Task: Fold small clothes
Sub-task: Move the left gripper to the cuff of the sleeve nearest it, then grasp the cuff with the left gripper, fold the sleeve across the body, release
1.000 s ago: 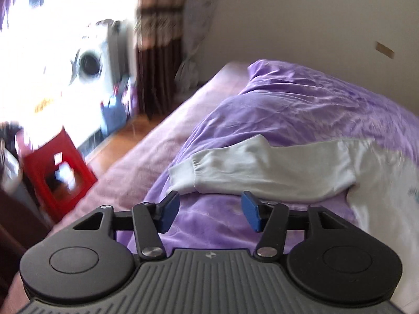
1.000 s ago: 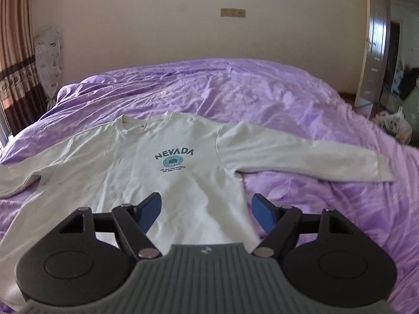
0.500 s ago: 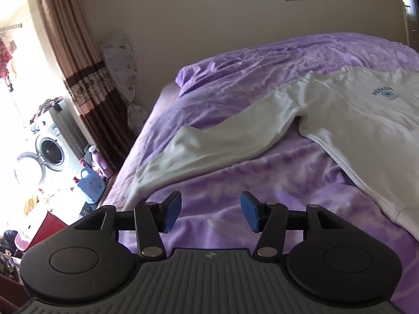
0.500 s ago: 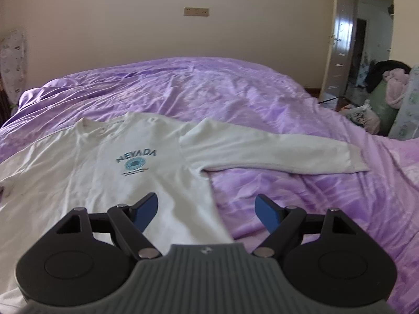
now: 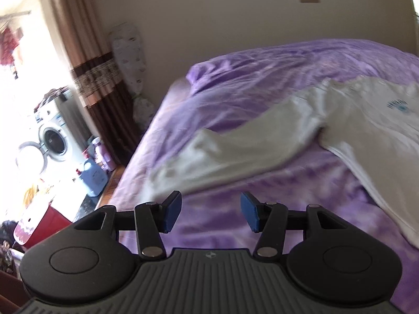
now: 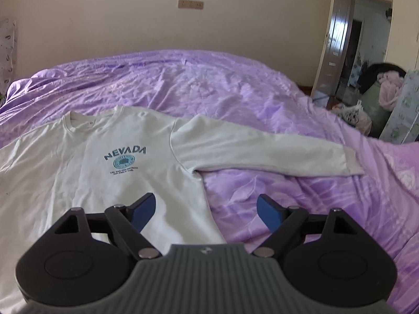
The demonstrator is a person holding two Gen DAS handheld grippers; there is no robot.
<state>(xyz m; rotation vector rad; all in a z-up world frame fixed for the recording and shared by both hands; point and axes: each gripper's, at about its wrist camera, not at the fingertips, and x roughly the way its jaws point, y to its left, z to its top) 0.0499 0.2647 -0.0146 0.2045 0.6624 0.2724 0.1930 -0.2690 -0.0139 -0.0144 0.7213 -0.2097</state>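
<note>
A white long-sleeved sweatshirt [image 6: 86, 162] with a blue NEVADA print lies flat, front up, on the purple bedspread [image 6: 235, 94]. One sleeve [image 6: 262, 149] stretches out to the right in the right wrist view. The other sleeve [image 5: 235, 146] runs toward the bed's left edge in the left wrist view. My left gripper [image 5: 210, 210] hovers open over bare bedspread just short of that sleeve's cuff, nothing between its blue pads. My right gripper [image 6: 205, 210] hangs above the shirt's lower right side edge; its jaws are opening and hold nothing.
A washing machine [image 5: 52, 138], blue detergent jugs [image 5: 93, 176] and a red stool [image 5: 44, 225] stand on the floor left of the bed. A curtain [image 5: 89, 52] hangs at the window. At the right are an open door [image 6: 337, 41] and piled clothes [image 6: 387, 89].
The left view has rolled and swung from the bed's left side toward the shirt, with the sleeve cuff now close ahead. The right gripper's jaws have widened and it has shifted right along the shirt.
</note>
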